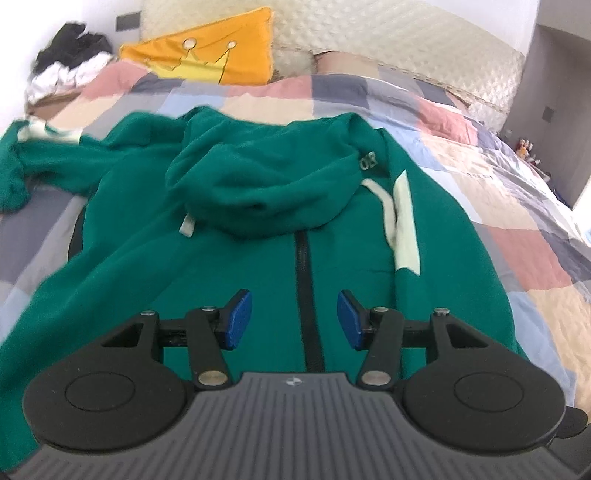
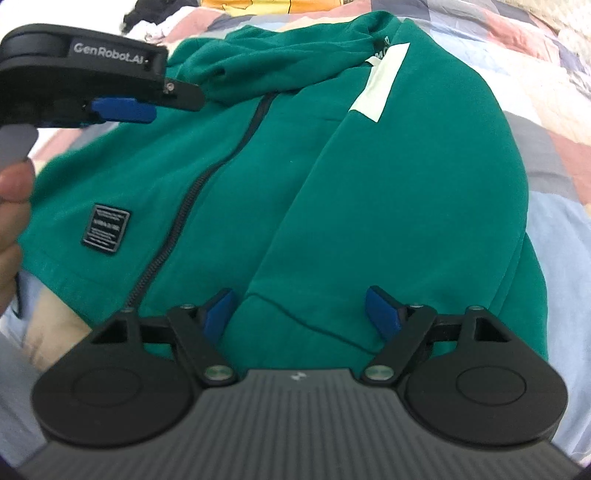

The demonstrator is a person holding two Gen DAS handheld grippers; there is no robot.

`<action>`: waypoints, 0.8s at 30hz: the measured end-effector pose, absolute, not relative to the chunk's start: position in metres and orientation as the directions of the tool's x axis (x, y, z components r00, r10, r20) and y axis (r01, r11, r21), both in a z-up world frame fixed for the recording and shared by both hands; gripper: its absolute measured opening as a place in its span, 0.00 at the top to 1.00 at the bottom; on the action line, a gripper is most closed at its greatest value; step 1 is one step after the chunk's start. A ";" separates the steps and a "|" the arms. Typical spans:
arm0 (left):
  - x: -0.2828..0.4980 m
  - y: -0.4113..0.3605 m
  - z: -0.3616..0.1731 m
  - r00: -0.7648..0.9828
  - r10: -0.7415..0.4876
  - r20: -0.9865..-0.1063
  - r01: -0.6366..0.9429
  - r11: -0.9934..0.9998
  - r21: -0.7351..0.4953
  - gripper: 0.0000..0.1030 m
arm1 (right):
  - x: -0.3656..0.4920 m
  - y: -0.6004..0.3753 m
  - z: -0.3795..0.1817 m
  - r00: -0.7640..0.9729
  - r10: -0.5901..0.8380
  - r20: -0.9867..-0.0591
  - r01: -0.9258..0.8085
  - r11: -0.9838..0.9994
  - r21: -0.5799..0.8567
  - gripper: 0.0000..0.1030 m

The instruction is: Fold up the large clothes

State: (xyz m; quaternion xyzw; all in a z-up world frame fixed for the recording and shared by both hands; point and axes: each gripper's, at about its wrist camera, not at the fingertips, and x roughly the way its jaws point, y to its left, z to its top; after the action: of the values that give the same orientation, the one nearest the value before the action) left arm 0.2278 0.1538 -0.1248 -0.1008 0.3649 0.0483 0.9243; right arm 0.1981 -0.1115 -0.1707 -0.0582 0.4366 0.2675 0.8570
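A green hoodie (image 1: 258, 206) lies zipper-up on the bed (image 1: 480, 177). Above it, left gripper (image 1: 294, 319) and right gripper (image 2: 299, 314) hover, jaws released, grasping nothing.

My left wrist camera looks forward and down along its fingers, close over the green hoodie (image 1: 258, 177), facing the headboard (image 1: 369, 33). My right wrist camera sits closer over the hem end, angled down. Both share the hoodie's zipper (image 2: 207, 177) and hood.
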 end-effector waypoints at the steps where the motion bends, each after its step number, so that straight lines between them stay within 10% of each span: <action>1: 0.228 0.157 -0.128 0.725 0.011 -0.688 -0.171 0.971 -0.165 0.44 | 0.198 -0.112 -0.170 0.484 0.401 -0.778 -0.505 0.854 0.125 0.36; 5: 0.229 0.168 -0.135 0.720 0.004 -0.694 -0.198 0.960 -0.199 0.44 | 0.198 -0.120 -0.163 0.510 0.402 -0.760 -0.463 0.873 0.151 0.73; 8: 0.226 0.172 -0.133 0.726 0.007 -0.688 -0.213 0.953 -0.216 0.44 | 0.198 -0.135 -0.148 0.547 0.422 -0.723 -0.418 0.886 0.201 0.81; 24: 0.230 0.166 -0.144 0.720 -0.092 -0.687 -0.178 0.934 -0.311 0.44 | 0.287 -0.269 -0.029 0.811 0.234 -0.536 -0.125 0.965 0.232 0.85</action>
State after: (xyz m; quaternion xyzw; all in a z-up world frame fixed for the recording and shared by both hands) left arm 0.2301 0.1656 -0.1437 -0.1807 0.3731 0.0236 0.9097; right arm 0.2873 -0.2692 -0.0293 0.0931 0.2922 0.0946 0.9471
